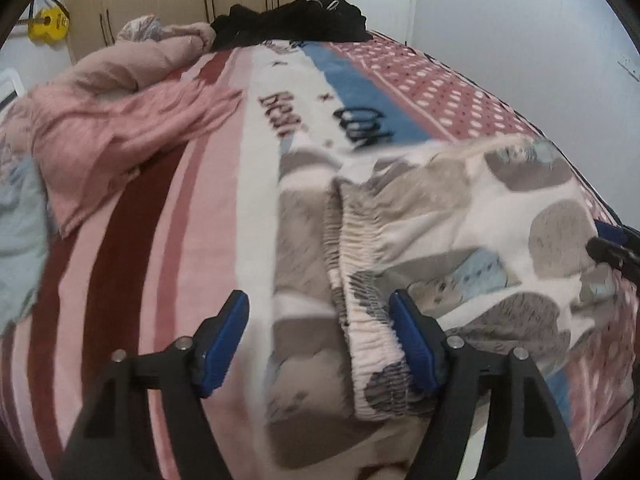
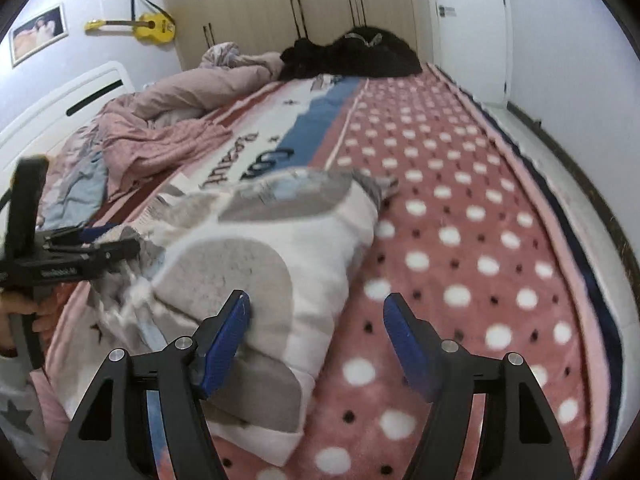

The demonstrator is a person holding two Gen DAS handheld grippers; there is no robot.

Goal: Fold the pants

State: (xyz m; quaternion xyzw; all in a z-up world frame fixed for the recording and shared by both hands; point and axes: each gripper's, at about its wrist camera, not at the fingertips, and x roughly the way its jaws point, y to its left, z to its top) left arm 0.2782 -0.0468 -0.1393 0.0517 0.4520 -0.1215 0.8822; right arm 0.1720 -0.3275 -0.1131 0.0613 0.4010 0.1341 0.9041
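left wrist view: left tongs (image 1: 318, 340) spread, straddling the waistband of the pants (image 1: 460, 216) on the bed (image 1: 132, 280); right tongs (image 2: 316, 340) spread at their right edge, pinching nothing.

Both views are evenly and softly lit, bright enough, with no hard shadows or glare; no light source can be made out. Motion blur smears the patterned pants (image 1: 460, 216) and the bed blanket (image 1: 168, 208) around them, while the wardrobe (image 2: 280, 4) beyond the bed stays fairly sharp. Fisheye distortion bows the bed outward, and black vignette corners ring each picture.
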